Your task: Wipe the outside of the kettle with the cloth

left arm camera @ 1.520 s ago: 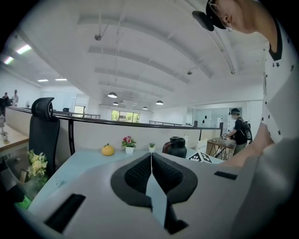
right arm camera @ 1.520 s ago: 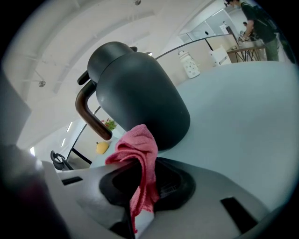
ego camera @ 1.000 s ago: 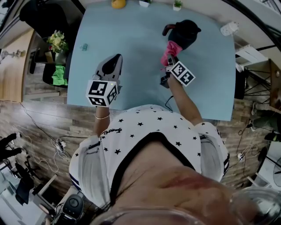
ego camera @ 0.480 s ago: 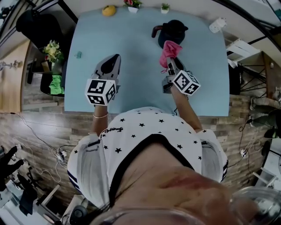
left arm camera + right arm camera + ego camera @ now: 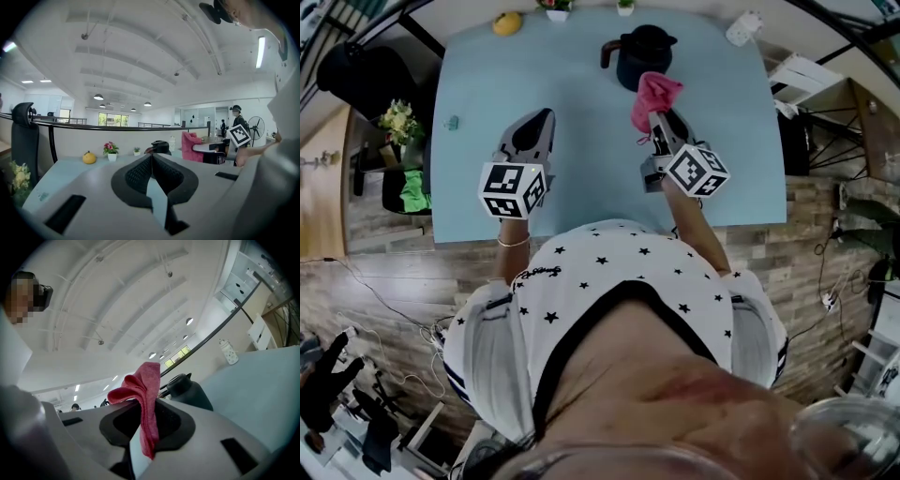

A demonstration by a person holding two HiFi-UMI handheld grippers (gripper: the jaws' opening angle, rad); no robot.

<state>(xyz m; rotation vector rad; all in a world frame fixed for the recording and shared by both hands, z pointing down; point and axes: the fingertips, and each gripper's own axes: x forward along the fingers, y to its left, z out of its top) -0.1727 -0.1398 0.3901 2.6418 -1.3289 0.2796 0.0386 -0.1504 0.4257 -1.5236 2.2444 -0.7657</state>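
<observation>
Left hand-held gripper [image 5: 151, 157]: the jaws are pressed together with nothing between them. It is held over the near-left part of the counter [image 5: 581, 141] and points toward the far edge.

Right hand-held gripper [image 5: 149, 408]: the jaws are closed on the cloth [image 5: 143, 380]. It is held over the right-middle of the counter and aimed at the kettle [image 5: 642, 56].

Cloth: pink-red and pinched between the black pads. A bunched fold stands up above the jaw tips, and a narrow tail hangs down between them.

Kettle: dark and upright on the far side of the counter, just beyond the cloth. In the head view its handle is at the left and its spout at the right.

Cloth and kettle: the fold seems to sit just short of the kettle's near side. No view is clear enough to rule out contact.

Counter: pale blue and rectangular, with the two hand-held grippers well apart over its near half.

Far edge: a yellow fruit [image 5: 507, 22] at the left, then a flowering pot [image 5: 111, 151] and a smaller potted plant [image 5: 136, 150], all to the left of the kettle.

Far-right corner: a white bottle [image 5: 228, 352], well apart from the kettle.
</observation>
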